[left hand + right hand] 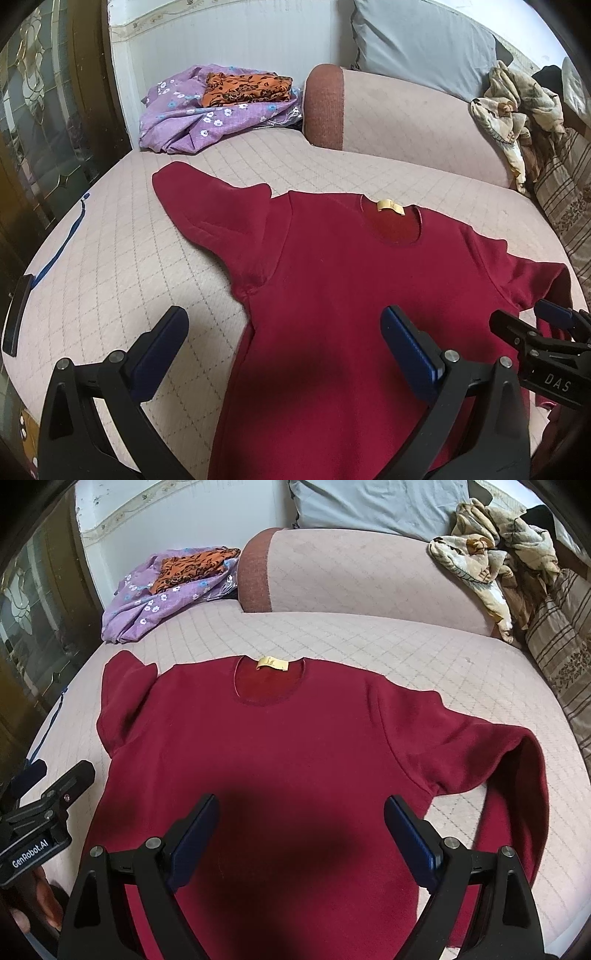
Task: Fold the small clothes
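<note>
- Blue-padded black jaws on the left gripper (284, 345) are spread wide with nothing between them, hovering over the left edge of the shirt body, one pad over bedding and the other over red cloth.
- Right gripper (301, 829), same deal: jaws wide apart, holding nothing, hanging over the lower middle of the shirt and throwing a dark shadow on it.
- Each gripper peeks into the other's view from the side, so they're pretty near each other.
- Task item is a dark red long-sleeved knit top (288, 753), lying flat and face up on the bed, neckline away from the cameras, with a small yellow neck label (272, 662) showing inside the collar.
- Its left sleeve (207, 206) angles up and away; the right sleeve (517, 771) goes out, then bends back down along the body.
- It all sits on a pinkish quilted bed cover (147, 266) with a diamond pattern.
- Further back: a pink bolster with a rust-coloured end (369, 572), and beside that end a crumpled purple floral cloth (192, 122) with a folded orange-and-black patterned piece (247, 90) on top.
- A grey-blue pillow (421, 40) stands behind the bolster, and a bunched beige floral blanket (491, 557) is off to the right.
</note>
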`<state>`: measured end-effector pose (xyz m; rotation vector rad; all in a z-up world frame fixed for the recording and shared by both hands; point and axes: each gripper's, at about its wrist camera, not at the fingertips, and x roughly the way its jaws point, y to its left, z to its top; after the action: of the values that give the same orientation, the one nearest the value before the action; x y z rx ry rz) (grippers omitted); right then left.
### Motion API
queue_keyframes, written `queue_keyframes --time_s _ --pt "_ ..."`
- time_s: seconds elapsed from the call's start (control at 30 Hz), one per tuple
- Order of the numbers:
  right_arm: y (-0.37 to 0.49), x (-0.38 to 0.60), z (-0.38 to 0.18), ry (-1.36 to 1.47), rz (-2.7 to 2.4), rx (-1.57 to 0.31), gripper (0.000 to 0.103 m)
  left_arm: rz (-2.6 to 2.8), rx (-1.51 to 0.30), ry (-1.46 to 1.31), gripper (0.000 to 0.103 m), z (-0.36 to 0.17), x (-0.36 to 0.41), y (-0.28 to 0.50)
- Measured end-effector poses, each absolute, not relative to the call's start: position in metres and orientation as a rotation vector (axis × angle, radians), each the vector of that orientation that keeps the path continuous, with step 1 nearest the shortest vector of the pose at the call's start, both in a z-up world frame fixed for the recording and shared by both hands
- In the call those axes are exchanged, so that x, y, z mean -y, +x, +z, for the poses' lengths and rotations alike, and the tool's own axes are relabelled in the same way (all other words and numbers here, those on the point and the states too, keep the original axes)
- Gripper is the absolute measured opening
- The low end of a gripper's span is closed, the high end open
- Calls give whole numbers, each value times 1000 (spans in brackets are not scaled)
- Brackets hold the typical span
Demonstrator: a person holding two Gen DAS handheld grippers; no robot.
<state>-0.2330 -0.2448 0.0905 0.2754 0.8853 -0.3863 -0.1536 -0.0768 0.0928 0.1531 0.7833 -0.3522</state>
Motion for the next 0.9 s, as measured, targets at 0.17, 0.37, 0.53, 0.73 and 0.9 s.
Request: queue_keyframes --time_s 0.17,0.37,0.53,0.73,0.9 --pt "-224 247 85 279 -390 -890 92 -351 -789 146 103 88 79 -145" --pt "-215 248 76 282 -386 -907 92 -355 -768 157 103 89 84 -133" --pt "-208 251 72 290 -391 -908 92 -357 -763 144 103 85 86 -120" --pt "-197 255 64 306 -398 -916 92 -350 -753 146 103 71 90 -115" --pt "-189 258 57 315 -403 -929 92 -360 -781 160 103 59 94 -111"
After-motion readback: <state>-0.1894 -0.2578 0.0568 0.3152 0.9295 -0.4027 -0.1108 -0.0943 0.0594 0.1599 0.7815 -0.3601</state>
